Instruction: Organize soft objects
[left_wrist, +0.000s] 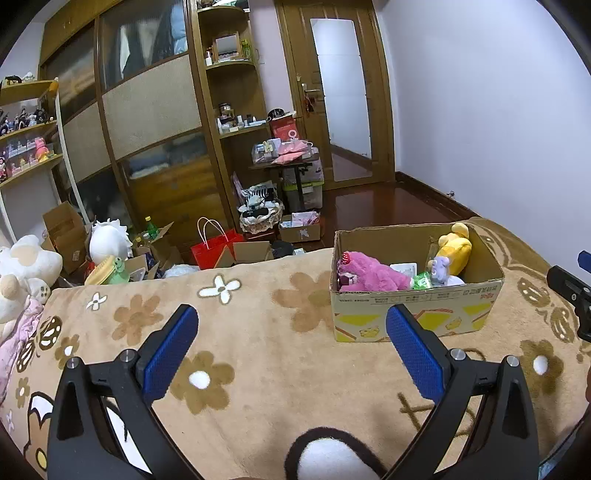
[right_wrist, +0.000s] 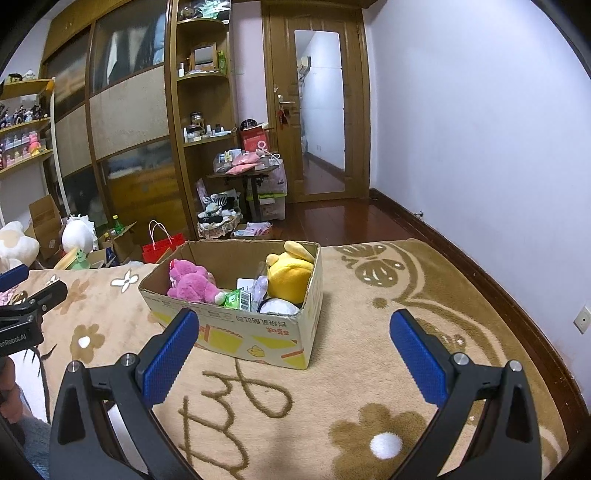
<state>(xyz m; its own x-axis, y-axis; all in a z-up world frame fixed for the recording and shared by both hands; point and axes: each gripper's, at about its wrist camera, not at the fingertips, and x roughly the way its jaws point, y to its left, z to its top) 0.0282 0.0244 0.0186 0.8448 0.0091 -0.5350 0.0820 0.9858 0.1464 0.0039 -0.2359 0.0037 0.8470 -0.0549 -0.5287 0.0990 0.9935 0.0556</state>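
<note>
An open cardboard box (left_wrist: 417, 314) (right_wrist: 258, 332) stands on the tan flowered blanket (left_wrist: 258, 332). Inside it lie a pink plush bear (left_wrist: 369, 275) (right_wrist: 192, 282), a yellow plush (left_wrist: 456, 247) (right_wrist: 291, 275), a small purple toy (left_wrist: 440, 269), a green packet (right_wrist: 233, 298) and a white round thing (right_wrist: 279, 306). My left gripper (left_wrist: 291, 319) is open and empty, hovering over the blanket to the left of the box. My right gripper (right_wrist: 295, 323) is open and empty too, just in front of the box's near corner. The right gripper's tip shows at the left wrist view's right edge (left_wrist: 569, 291).
White and cream plush toys (left_wrist: 26, 266) sit at the bed's left end. On the floor beyond are a white plush head (left_wrist: 109, 240), open cartons, a red paper bag (left_wrist: 214, 249), a basket (left_wrist: 260, 218) and a small laden table (left_wrist: 288, 162). Wardrobe, shelves and door stand behind.
</note>
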